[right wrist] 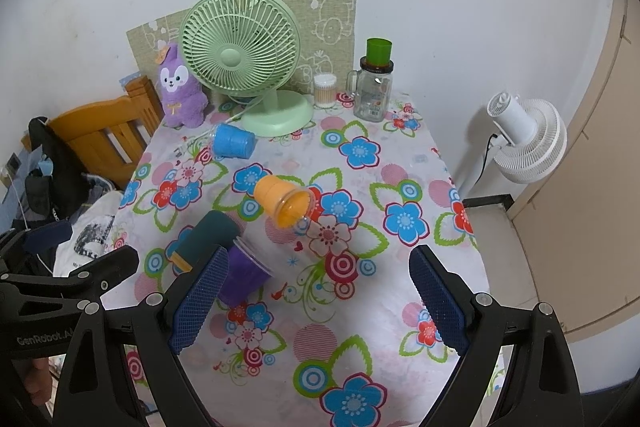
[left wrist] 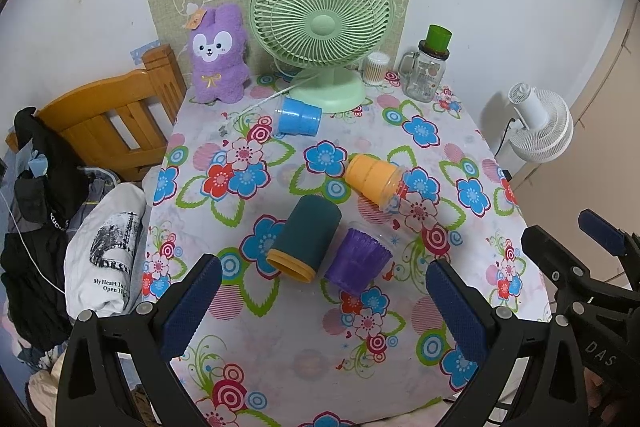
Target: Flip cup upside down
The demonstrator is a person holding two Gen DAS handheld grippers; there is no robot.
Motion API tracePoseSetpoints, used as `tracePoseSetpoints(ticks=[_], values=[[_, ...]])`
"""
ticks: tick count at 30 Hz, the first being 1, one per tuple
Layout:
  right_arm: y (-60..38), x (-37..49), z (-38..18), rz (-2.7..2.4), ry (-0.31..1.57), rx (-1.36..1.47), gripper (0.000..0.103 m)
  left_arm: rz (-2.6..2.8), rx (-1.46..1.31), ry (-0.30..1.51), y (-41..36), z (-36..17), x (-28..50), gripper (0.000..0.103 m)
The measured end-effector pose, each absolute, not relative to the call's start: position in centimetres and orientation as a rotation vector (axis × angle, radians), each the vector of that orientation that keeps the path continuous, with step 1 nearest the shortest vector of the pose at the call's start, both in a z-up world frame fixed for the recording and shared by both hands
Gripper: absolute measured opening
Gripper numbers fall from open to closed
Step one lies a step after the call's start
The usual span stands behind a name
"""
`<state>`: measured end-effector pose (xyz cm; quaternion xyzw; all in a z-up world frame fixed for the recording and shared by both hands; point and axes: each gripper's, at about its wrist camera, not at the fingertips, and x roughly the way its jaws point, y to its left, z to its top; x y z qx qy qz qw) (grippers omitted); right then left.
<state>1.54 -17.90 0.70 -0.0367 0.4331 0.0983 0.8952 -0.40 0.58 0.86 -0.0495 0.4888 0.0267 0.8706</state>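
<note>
Left wrist view is showing you holding both the left gripper and the right gripper wide apart, gripping nothing. The dark green cup is lying sideways near the counter's front edge. Next, you're needing to grab it.

This is looking like a lived-in room of a home, likely a bedroom. A floral tablecloth is covering a small table against a white wall, with a purple plush rabbit and a green desk fan sitting at the far edge. A wooden chair is standing at the left beside heaped clothes, and a white floor fan is standing at the right.
</note>
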Motion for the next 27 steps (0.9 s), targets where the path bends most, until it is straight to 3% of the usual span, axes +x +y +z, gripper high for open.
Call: tracePoseSetpoints(ticks=[27], values=[[-17.35, 2.41, 0.47, 0.207, 0.912, -0.076, 0.093, 0.056, -0.08, 1.031, 1.29, 0.8, -0.01, 0.103]])
